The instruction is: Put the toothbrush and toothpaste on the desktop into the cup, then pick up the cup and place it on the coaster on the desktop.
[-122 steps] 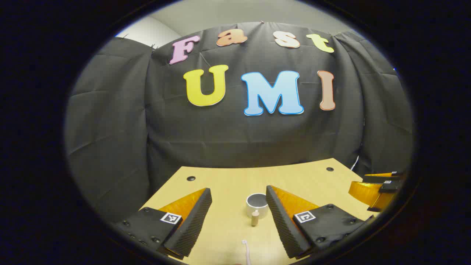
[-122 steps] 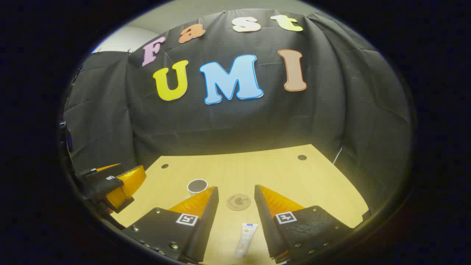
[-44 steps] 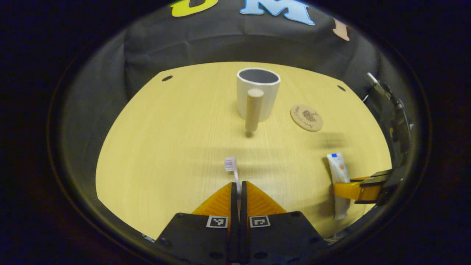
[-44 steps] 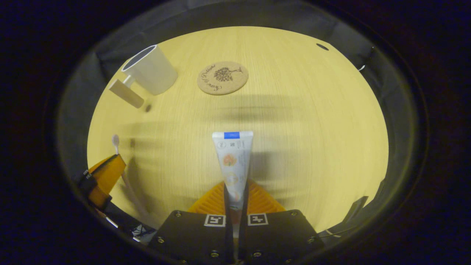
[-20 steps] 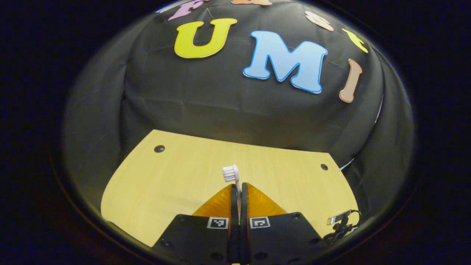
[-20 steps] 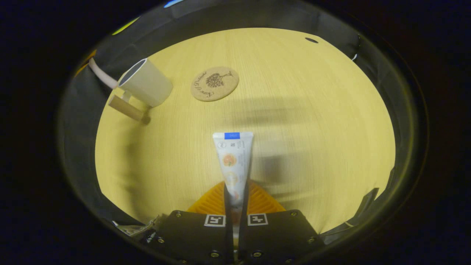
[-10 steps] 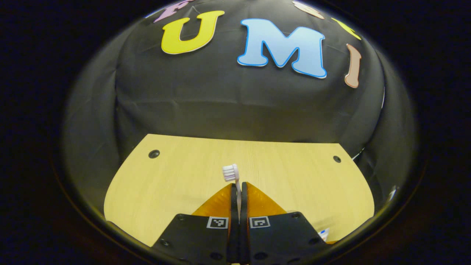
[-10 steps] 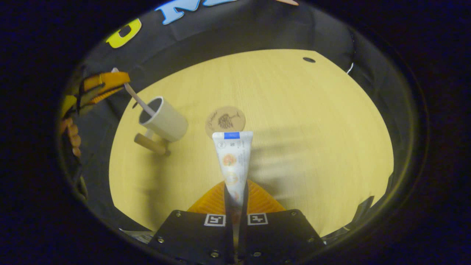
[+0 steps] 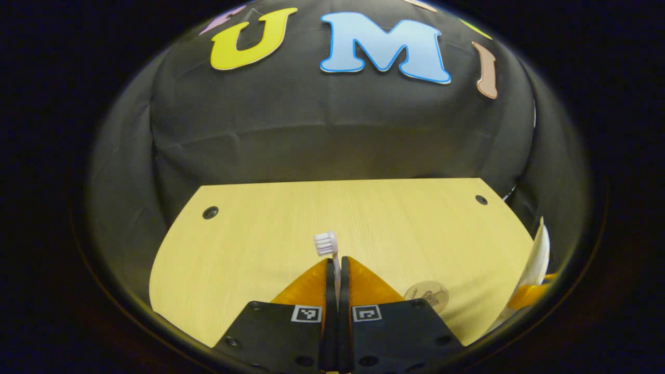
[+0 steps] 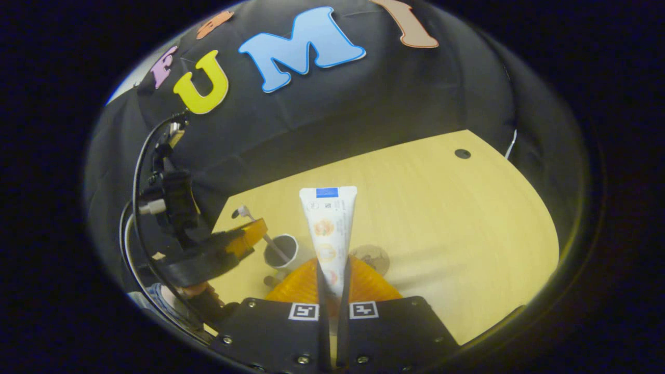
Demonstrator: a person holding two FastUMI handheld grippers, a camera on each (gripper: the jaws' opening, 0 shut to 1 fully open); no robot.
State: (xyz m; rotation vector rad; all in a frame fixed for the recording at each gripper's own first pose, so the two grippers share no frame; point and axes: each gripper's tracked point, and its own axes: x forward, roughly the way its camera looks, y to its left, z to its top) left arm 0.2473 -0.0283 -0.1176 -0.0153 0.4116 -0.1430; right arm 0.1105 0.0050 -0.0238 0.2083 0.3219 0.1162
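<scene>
Pale wood worktop (image 9: 249, 244) is seen under both grippers. L gripper (image 9: 336, 267) is clamped on the toothbrush (image 9: 327, 243), bristle head up past the fingertips; in the right gripper view its handle end is dipped into the cup (image 10: 281, 251). R gripper (image 10: 332, 270) is closed on the toothpaste (image 10: 329, 228), tube held up off the worktop, flat end away from the camera. Coaster (image 10: 374, 257) lies just beside the cup, w/ nothing on it
</scene>
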